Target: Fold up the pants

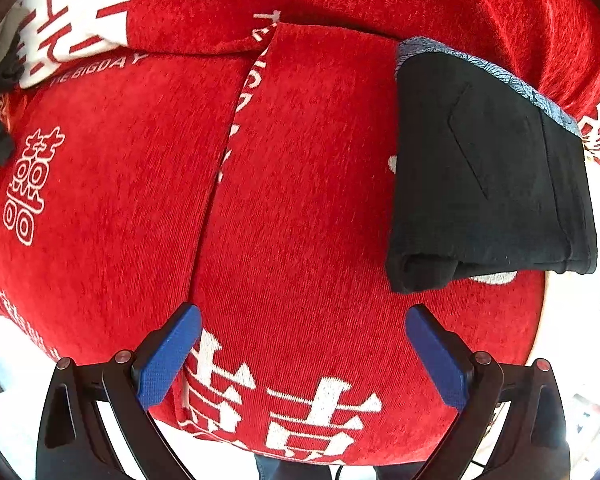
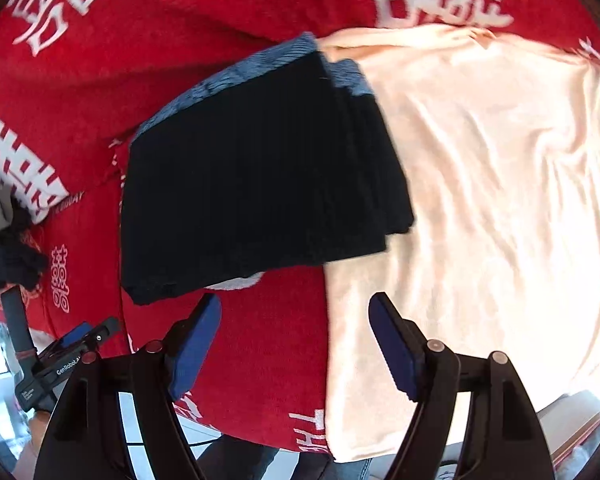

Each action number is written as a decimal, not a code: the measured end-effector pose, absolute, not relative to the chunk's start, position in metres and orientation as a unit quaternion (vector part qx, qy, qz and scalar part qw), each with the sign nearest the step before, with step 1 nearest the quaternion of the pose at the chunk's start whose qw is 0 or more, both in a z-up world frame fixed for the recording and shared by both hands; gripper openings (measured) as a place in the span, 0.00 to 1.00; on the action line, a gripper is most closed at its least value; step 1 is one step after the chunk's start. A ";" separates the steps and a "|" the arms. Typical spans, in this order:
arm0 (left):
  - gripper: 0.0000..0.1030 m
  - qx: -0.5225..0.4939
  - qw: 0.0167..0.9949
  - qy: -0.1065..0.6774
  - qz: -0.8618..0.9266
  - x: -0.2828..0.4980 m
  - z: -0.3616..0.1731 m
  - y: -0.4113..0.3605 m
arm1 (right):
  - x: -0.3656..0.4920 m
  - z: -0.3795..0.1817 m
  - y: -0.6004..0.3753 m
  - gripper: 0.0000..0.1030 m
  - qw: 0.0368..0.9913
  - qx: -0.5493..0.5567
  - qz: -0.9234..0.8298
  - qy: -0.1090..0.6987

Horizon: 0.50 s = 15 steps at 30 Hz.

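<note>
So the black pants (image 1: 488, 176) are already down to a compact folded bundle on the red cloth (image 1: 300, 184) covering the tabletop, with a blue patterned lining showing along the far edge and the right side overlapping a cream garment (image 2: 500, 208). Both tools are off it: the left hand-held gripper (image 1: 302, 354) hangs over bare red cloth to the bundle's near left with its jaws wide apart and nothing in them, and the right hand-held gripper (image 2: 296, 340) sits just near of the bundle, jaws apart and empty too. Looks to me like the fold is basically done, so the trick now is to back away straight without snagging the near edge, or maybe pat down that lumpy near-left corner.
</note>
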<state>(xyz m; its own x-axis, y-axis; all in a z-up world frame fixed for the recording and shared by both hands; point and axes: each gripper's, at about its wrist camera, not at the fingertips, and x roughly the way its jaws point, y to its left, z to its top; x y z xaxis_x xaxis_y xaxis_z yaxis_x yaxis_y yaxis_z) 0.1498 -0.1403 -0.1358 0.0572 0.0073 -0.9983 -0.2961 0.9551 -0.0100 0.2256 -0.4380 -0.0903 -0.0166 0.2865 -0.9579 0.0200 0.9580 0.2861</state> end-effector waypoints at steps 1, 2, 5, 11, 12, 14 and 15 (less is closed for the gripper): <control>1.00 -0.104 0.719 0.679 0.106 0.152 -0.136 -0.141 | 0.226 -0.092 -0.442 0.77 0.692 0.113 0.093 0.707; 1.00 -0.101 0.719 0.679 0.106 0.155 -0.136 -0.143 | 0.225 -0.094 -0.447 0.77 0.691 0.119 0.089 0.708; 1.00 -0.096 0.720 0.680 0.105 0.162 -0.135 -0.147 | 0.223 -0.097 -0.458 0.77 0.690 0.129 0.083 0.708; 1.00 -0.087 0.721 0.680 0.102 0.173 -0.134 -0.156 | 0.220 -0.094 -0.476 0.77 0.692 0.141 0.078 0.704; 1.00 -0.085 0.721 0.680 0.101 0.175 -0.134 -0.158 | 0.221 -0.095 -0.480 0.77 0.691 0.145 0.078 0.704; 1.00 -0.081 0.722 0.680 0.098 0.179 -0.133 -0.160 | 0.223 -0.096 -0.486 0.77 0.691 0.149 0.077 0.703; 1.00 -0.079 0.723 0.680 0.098 0.180 -0.133 -0.162 | 0.225 -0.097 -0.489 0.77 0.691 0.151 0.077 0.703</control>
